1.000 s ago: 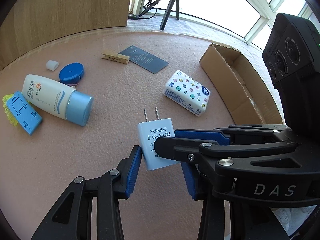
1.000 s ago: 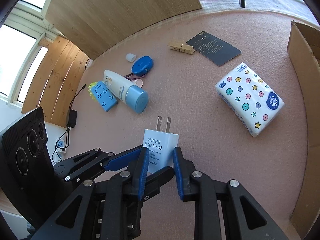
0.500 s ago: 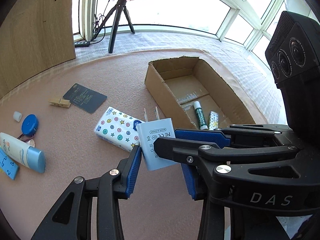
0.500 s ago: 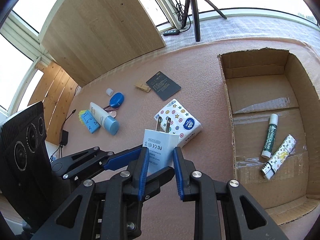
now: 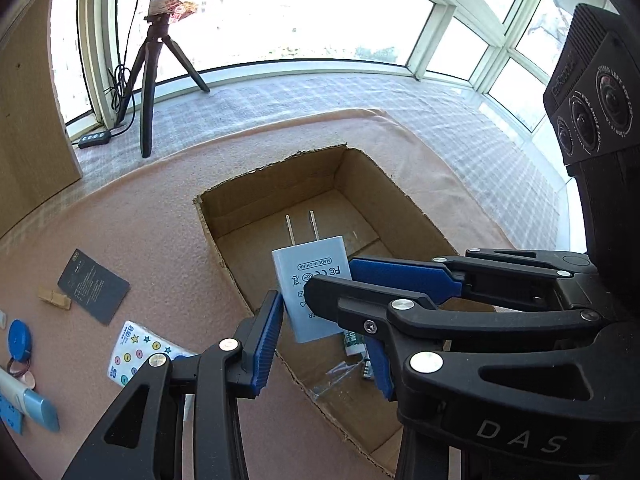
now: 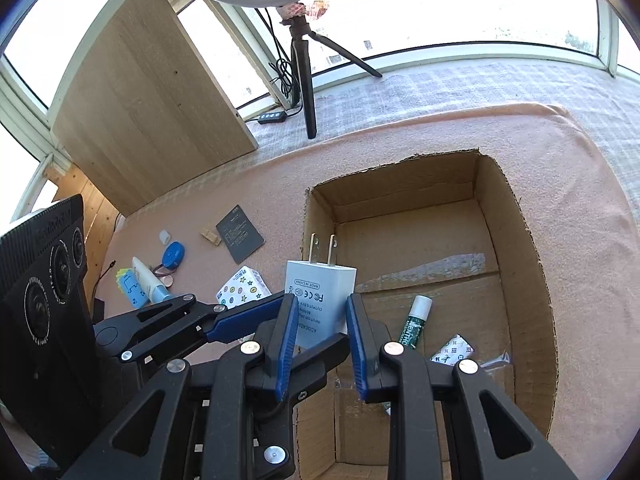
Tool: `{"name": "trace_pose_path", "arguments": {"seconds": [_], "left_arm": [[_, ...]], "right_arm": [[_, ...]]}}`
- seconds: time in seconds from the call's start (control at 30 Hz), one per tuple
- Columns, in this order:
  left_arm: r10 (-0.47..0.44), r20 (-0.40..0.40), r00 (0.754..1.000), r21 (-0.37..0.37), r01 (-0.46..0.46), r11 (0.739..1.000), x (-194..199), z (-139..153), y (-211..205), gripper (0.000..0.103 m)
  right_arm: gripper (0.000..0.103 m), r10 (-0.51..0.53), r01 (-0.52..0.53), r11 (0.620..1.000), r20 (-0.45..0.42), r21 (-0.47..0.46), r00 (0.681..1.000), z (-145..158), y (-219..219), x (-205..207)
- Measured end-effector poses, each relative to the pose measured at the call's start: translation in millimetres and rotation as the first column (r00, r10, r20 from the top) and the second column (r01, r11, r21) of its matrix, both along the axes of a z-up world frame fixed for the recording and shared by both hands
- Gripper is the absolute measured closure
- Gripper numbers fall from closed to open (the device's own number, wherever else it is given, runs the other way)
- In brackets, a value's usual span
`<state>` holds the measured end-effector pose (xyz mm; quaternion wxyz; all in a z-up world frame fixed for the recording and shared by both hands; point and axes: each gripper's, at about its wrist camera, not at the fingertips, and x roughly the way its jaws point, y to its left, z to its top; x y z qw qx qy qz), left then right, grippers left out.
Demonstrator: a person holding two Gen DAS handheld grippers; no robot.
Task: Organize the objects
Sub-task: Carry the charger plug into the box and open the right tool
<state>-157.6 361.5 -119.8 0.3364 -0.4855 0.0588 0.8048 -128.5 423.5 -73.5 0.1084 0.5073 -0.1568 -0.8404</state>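
Left wrist view: charger (image 5: 310, 280) pinched by both grippers, carried from tissue pack (image 5: 138, 354) to above box (image 5: 224, 248).
Right wrist view only: menthol stick (image 6: 414, 322) inside box.

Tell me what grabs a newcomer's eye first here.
A white charger, prongs up, sits clamped between the right gripper pads and the left gripper, above the open cardboard box. In the box lies a green lip balm tube; other items lie scattered on the pink mat.

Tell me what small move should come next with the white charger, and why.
Probably lower it a little into the cardboard box, then release. Both tongs, right and left, clamp the white charger above the box's open floor, clear of the lip balm tube lying inside.
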Motion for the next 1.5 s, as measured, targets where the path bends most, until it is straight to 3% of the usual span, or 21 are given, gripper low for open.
{"name": "trace_pose_path", "arguments": {"seconds": [0.37,0.83,0.9,0.93,0.97,1.0,1.03,1.5], "left_arm": [[0.019,0.019,1.0,-0.061,-0.018,0.998,-35.0,-25.4,25.4,0.06],[0.028,0.038,0.999,-0.078,-0.025,0.997,-44.7,-35.6,27.0,0.06],[0.028,0.04,0.999,-0.084,-0.025,0.996,-45.1,-35.5,27.3,0.047],[0.03,0.035,0.999,-0.087,-0.027,0.996,-44.3,-34.4,27.0,0.038],[0.03,0.025,0.999,-0.089,-0.028,0.996,-42.9,-33.1,26.6,0.037],[0.027,0.019,0.999,-0.092,-0.025,0.995,-42.1,-32.4,26.5,0.037],[0.025,0.014,1.0,-0.098,-0.024,0.995,-41.2,-32.0,26.6,0.036],[0.022,0.01,1.0,-0.09,-0.021,0.996,-31.7,-24.0,7.4,0.036]], "right_arm": [[0.08,-0.001,0.0,1.0,0.015,0.018,1.0,-20.5,19.0,-30.7],[0.08,0.014,-0.014,1.0,0.03,0.016,0.999,-30.8,19.4,-40.7],[0.08,0.018,-0.018,1.0,0.027,0.015,0.999,-30.8,19.8,-41.2],[0.074,0.02,-0.02,1.0,0.028,0.018,0.999,-31.0,19.8,-41.2],[0.068,0.015,-0.015,1.0,0.032,0.027,0.999,-31.2,20.3,-41.2],[0.053,0.006,-0.007,0.999,0.032,0.034,0.999,-30.7,21.4,-40.9],[0.044,-0.002,0.0,0.999,0.026,0.044,1.0,-29.9,22.3,-40.1],[0.043,-0.054,0.053,0.999,0.013,0.007,0.998,-24.0,32.5,-26.0]]}}
